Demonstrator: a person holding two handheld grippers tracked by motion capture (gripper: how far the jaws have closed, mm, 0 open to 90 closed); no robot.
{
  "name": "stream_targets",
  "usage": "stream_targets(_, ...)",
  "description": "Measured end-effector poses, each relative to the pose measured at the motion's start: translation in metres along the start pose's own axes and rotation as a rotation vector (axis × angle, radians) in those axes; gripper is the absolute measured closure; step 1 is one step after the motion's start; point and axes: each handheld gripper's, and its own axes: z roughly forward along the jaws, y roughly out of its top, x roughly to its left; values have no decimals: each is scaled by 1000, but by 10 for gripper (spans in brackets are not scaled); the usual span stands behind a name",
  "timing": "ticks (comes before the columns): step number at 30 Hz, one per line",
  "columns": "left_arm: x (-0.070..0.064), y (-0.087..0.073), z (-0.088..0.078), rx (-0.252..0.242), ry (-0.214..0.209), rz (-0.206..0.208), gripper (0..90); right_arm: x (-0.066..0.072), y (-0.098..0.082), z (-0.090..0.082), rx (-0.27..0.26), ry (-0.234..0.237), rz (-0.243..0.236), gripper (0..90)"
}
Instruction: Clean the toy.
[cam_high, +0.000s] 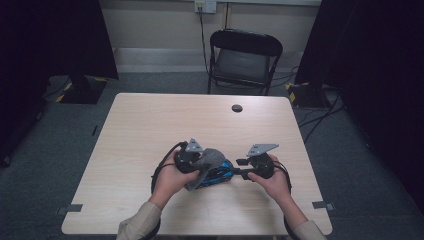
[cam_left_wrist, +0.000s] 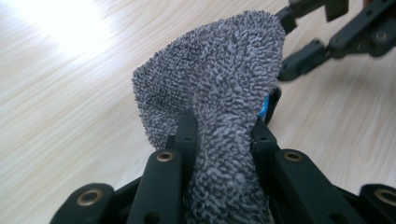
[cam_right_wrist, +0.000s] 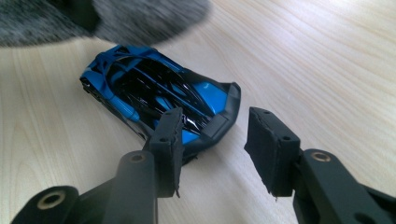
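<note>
We hold the left gripper (cam_high: 197, 162) with its jaws clamped on a grey cloth (cam_left_wrist: 219, 84), a thick terry piece with a nubbly, looped pile. In the left gripper view the cloth is pinched into a narrow waist between the two black pads (cam_left_wrist: 187, 133) and fans out above them into a broad, rounded flap with a soft curled edge. From the high view the cloth (cam_high: 210, 159) drapes off that gripper near the middle of the table (cam_high: 150, 120), partly covering the toy car (cam_high: 217, 174).

The toy car (cam_right_wrist: 159, 93) is a low, wedge-shaped sports model in glossy blue and black plastic, its shiny roof and windows catching reflections, its flat dark tail flaring wide. It sits on the pale wood-grain tabletop (cam_right_wrist: 327, 60), which is smooth and matt with fine straight streaks.

We keep the right gripper (cam_right_wrist: 215, 149) at the car's tail with its jaws apart: one blocky black pad (cam_right_wrist: 168, 144) overlaps the tail's corner in the right gripper view, and we cannot tell whether it touches; the other pad stands clear beside the car over bare table. The pads are rectangular, rough-faced slabs screwed to the angular black linkage.

A black folding chair (cam_high: 244, 59) stands beyond the table's far edge.
</note>
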Motion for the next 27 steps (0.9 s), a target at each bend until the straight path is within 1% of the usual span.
stream_targets(3,-3,8,13,21,-2,15,720,1,2,2,-6,-5,-3,549)
stream_targets(4,-3,8,13,21,-2,15,720,1,2,2,-6,-5,-3,549)
stream_targets(6,-5,9,21,29,-2,19,720,2,4,3,-8,6,4,529)
stream_targets(8,-7,8,29,32,-11,16,720,4,6,6,-7,7,-1,521)
stream_targets(9,-7,7,35,42,-6,20,719,6,7,9,9,4,-8,521)
stream_targets(10,-7,6,38,41,-10,11,719,7,7,11,23,-7,-17,517)
stream_targets(11,-7,6,38,41,-10,11,719,7,7,11,23,-7,-17,517)
stream_targets(12,-7,5,40,46,-9,12,719,7,6,13,34,-13,-25,509)
stream_targets(13,-7,4,42,46,-14,11,717,6,5,14,40,-16,-26,491)
stream_targets(14,-7,4,43,48,-15,13,716,5,3,16,41,-13,-16,488)
stream_targets(17,-6,4,42,60,-19,24,716,5,0,18,36,-7,-8,510)
stream_targets(20,-5,3,42,59,-28,19,714,3,0,19,37,-13,-5,529)
stream_targets(21,-3,2,41,55,-23,18,714,3,-1,19,36,2,1,556)
stream_targets(22,-2,2,40,57,-15,26,713,2,-1,20,41,-1,8,561)
stream_targets(23,-2,2,40,57,-15,26,713,2,0,20,45,-8,7,571)
stream_targets(27,2,-3,35,67,0,23,713,3,1,22,53,-22,-14,581)
